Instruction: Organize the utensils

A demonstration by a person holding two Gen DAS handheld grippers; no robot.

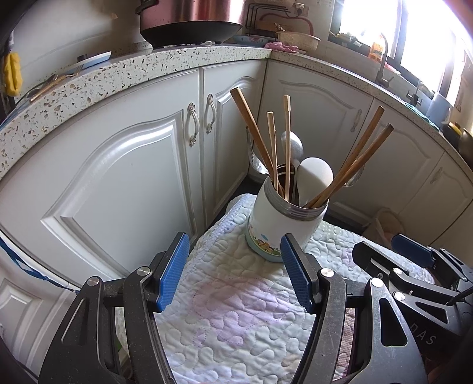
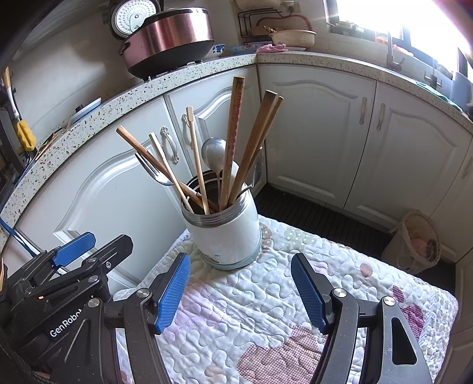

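Utensils (image 2: 207, 165) all stood in holder (image 2: 224, 236) ahead of both claws; left claw (image 1: 235, 271) and right claw (image 2: 241, 291) gaped empty; task looked finished.

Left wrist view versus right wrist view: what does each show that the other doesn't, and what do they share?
Only the left wrist view shows the white ladle in the holder and the right gripper at the side. Only the right wrist view shows the fork, the open rice cooker lid and the left gripper at the side. Both show the white utensil holder upright on the quilted cloth, chopsticks, a metal spoon, and open, empty fingers.
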